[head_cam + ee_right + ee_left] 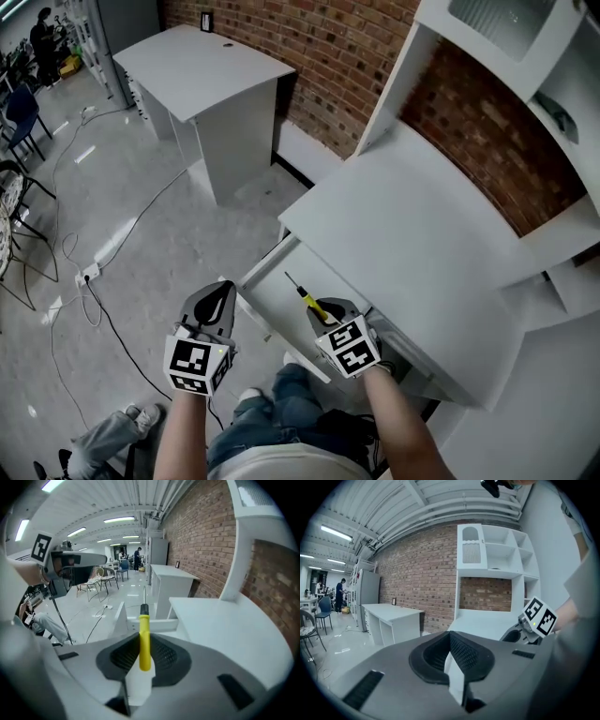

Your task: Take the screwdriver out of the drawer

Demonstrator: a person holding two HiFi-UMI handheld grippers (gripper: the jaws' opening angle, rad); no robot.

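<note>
Right gripper view shows the screwdriver [144, 641] clamped by its yellow handle between the fingers of the right gripper [322, 314], with the shaft pointing away, over the open drawer [274, 289] of the white table [412, 234]. The left gripper [221, 298] hangs just beside the drawer's front, its fingers together with nothing between them.

White table [202, 70] beside brick wall [319, 47]; cables [139, 217] on floor [187, 267].
</note>
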